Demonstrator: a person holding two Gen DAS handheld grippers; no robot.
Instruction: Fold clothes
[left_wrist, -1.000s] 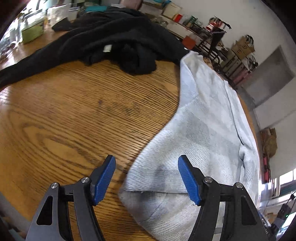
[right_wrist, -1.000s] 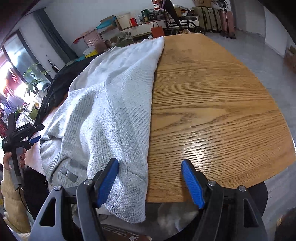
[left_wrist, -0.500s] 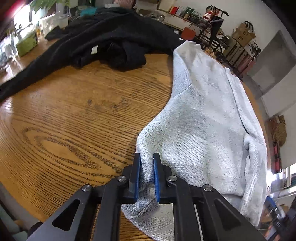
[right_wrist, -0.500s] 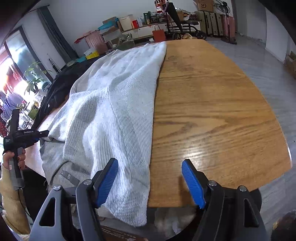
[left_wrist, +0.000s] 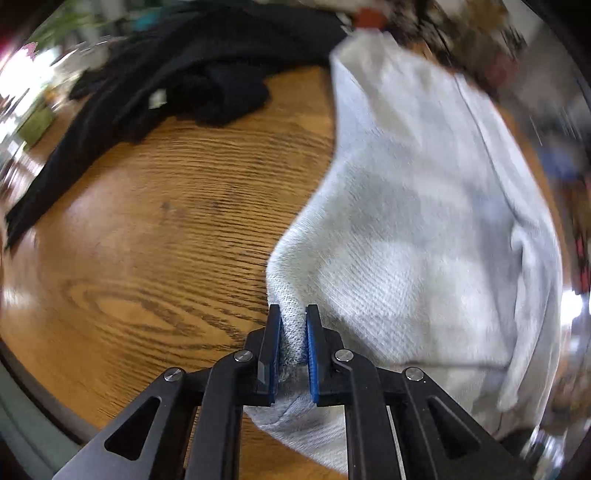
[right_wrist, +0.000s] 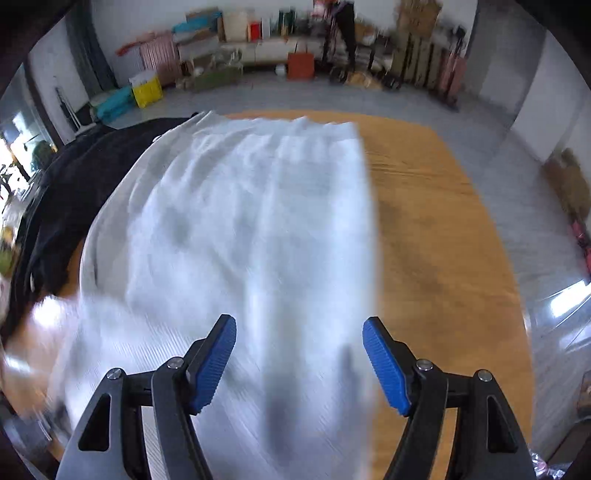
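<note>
**Left corner pinched, right side waiting**

Since the grey sweater (left_wrist: 424, 206) lies spread over the wooden table (left_wrist: 155, 221) with its near end drooping past the table's edge, the fold is best started from both near corners at once. The left tool (left_wrist: 291, 332) is clenched on a bunched ridge of the knit at the sweater's left edge, fabric visibly squeezed between the blue pads. I judge the grip deep enough, but a lift by that corner alone would likely skew the cloth. The right tool (right_wrist: 299, 354) hangs released above the sweater's right half (right_wrist: 258, 229), one pad over the knit, the other near its straight right edge; whether it touches the cloth is lost in blur. A black garment (left_wrist: 177, 74) sits heaped beyond, touching the sweater's far left part.
</note>
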